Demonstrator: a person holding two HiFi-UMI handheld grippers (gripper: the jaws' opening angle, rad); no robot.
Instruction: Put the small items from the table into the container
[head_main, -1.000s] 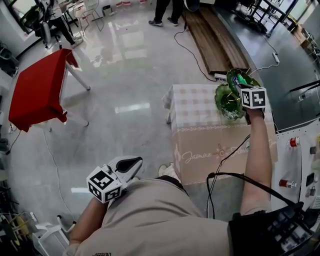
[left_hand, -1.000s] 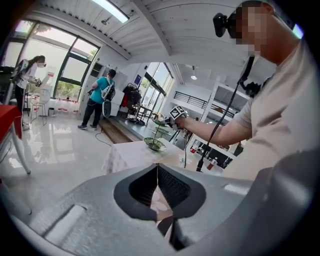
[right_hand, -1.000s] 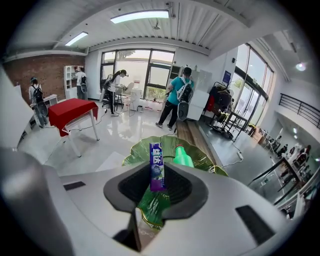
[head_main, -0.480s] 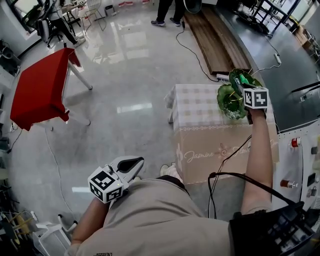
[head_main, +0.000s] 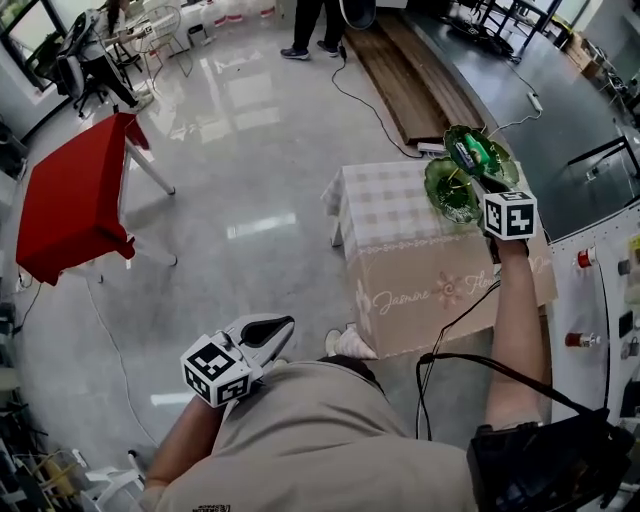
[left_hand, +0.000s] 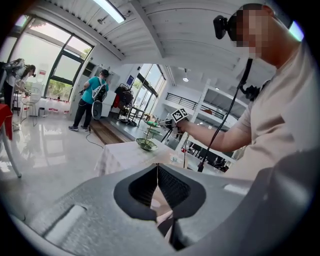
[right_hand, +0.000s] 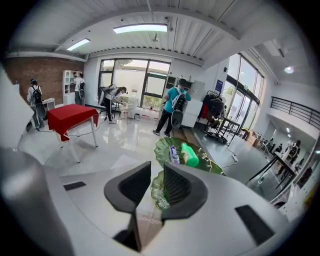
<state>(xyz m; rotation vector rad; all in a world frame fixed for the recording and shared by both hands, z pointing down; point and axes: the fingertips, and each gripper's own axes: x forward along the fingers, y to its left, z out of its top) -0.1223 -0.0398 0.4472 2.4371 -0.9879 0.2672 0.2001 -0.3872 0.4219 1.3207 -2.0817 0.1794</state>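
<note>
Backed right gripper (right_hand: 157, 168) off green tiered container (head_main: 440, 192) at 1 o'clock, jaws parted, pinching nothing (green bottle (right_hand: 190, 155) and purple packet (right_hand: 174, 154) lying on top tier). Reads as drop done. Kept left gripper (left_hand: 158, 170) pressed together, idle at 7 o'clock

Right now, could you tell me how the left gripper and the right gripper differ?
The left gripper sits low beside the person; the right gripper reaches out to the green tiered dish. The left gripper's jaws are shut together; the right gripper's stand apart and are closing, with nothing between them. Both are empty and carry a marker cube.
</note>
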